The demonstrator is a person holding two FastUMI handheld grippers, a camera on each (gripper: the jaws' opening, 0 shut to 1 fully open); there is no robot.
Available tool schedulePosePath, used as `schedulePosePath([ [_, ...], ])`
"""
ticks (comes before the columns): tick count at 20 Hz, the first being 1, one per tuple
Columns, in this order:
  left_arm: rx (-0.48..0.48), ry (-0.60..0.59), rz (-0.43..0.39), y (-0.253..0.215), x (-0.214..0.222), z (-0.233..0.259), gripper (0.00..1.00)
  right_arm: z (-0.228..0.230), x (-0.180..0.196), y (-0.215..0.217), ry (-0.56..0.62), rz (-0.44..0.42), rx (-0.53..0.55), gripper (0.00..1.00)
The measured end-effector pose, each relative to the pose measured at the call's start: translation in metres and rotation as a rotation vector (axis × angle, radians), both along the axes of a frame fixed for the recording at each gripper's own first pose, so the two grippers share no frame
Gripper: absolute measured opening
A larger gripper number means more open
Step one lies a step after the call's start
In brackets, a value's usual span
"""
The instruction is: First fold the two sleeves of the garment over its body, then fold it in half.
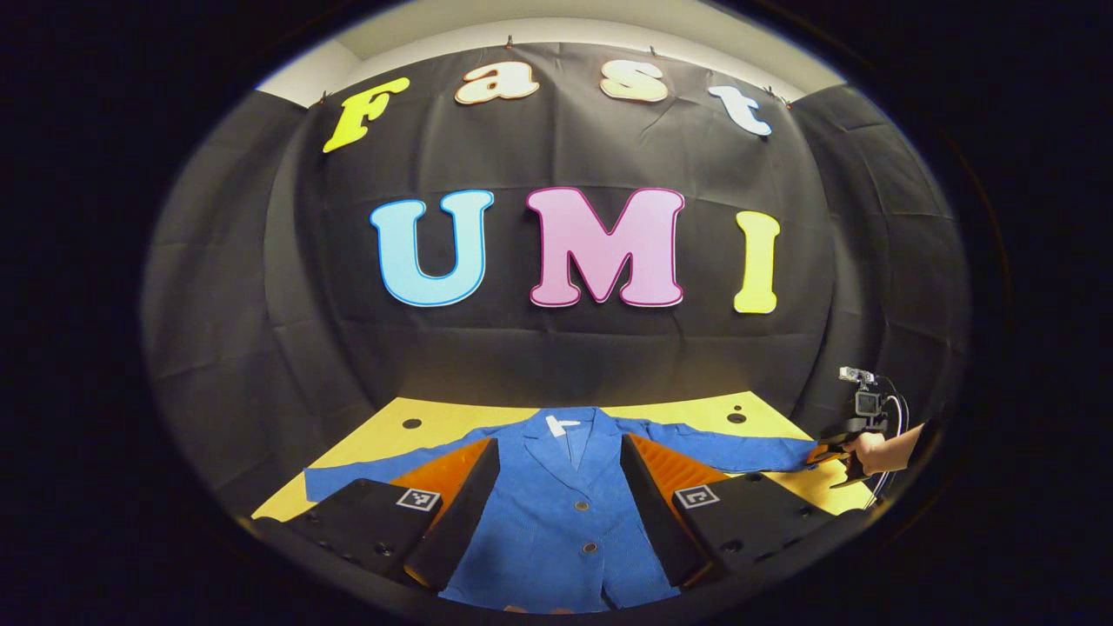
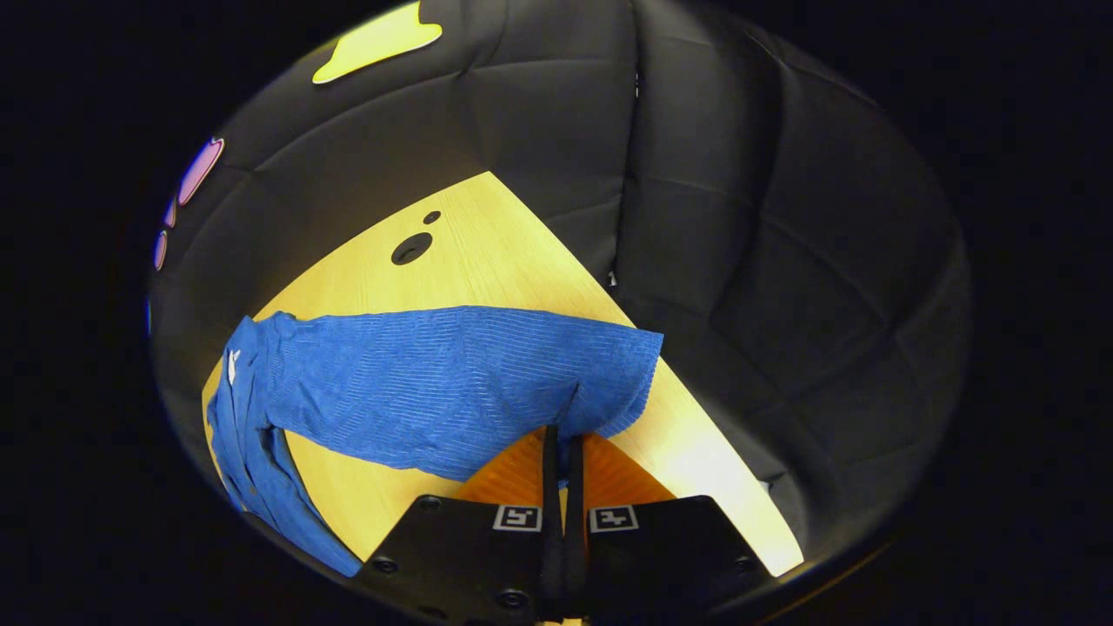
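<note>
Blue jacket [image 1: 556, 504] lies flat, front up, on the yellow counter [image 1: 383, 435], both sleeves spread out to the sides. Your left tongs [image 1: 556, 496] hang wide open over the jacket body, touching nothing. Your right tongs [image 2: 563, 443] are closed on the end of the right sleeve [image 2: 452, 382], near the counter's edge, both fingers pinching the cloth. In the left gripper view your hand [image 1: 869, 452] holds the right tongs at the far right, at that sleeve's end.
</note>
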State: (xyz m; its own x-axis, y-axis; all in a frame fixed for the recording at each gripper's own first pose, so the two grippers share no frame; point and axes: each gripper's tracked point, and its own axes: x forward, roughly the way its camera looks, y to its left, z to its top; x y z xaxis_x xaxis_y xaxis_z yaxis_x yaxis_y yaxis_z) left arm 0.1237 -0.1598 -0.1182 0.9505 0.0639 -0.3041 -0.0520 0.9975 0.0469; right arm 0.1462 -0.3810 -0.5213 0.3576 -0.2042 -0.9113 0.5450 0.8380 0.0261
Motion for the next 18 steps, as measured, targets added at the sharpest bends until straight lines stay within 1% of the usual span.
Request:
schedulePosePath([
  [3,0.002,-0.005,0.016,0.006,-0.004,0.001,0.8,0.032,0.029,0.011,-0.109,0.083,-0.064,0.05],
  [6,-0.006,-0.004,0.029,0.011,-0.006,0.0,0.8,0.066,0.055,0.037,-0.156,0.189,-0.084,0.05],
  [8,-0.005,0.006,0.036,0.016,-0.011,-0.003,0.8,0.084,0.077,0.063,-0.198,0.243,-0.07,0.05],
  [11,0.0,0.01,0.055,0.029,-0.024,-0.005,0.8,0.107,0.108,0.123,-0.26,0.341,-0.026,0.05],
  [14,-0.009,0.018,0.105,0.048,-0.033,-0.009,0.8,0.12,0.132,0.193,-0.295,0.466,0.015,0.05],
  [18,-0.031,0.012,0.177,0.076,-0.052,-0.012,0.8,0.132,0.162,0.298,-0.336,0.569,0.098,0.05],
])
